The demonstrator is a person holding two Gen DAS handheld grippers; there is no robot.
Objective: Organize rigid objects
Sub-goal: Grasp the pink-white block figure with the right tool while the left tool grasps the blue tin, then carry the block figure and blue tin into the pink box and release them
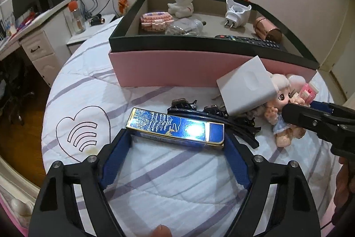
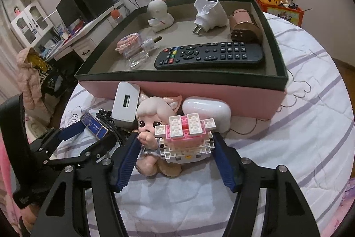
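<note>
My left gripper [image 1: 176,137] is open around a shiny blue and gold box [image 1: 175,129] lying on the bed; its fingertips [image 1: 123,137] sit at the box's two ends. My right gripper [image 2: 175,137] is open around a pink and white brick model [image 2: 186,137], which leans against a doll figure [image 2: 150,126]. The right gripper also shows in the left wrist view [image 1: 288,111], next to the doll [image 1: 284,101]. A white charger [image 1: 246,88] and black hair clips [image 1: 193,106] lie between the box and the doll. The pink storage box [image 2: 199,90] stands behind.
Inside the storage box lie a black remote [image 2: 210,54], a white astronaut figure [image 2: 158,14], a white plug adapter [image 2: 208,14], a rose-gold cylinder [image 2: 244,26], a glass bottle [image 2: 142,52] and a pink brick model [image 1: 155,20]. A white oval case [image 2: 206,110] sits against the box's front wall. A desk [image 1: 33,37] stands to the left.
</note>
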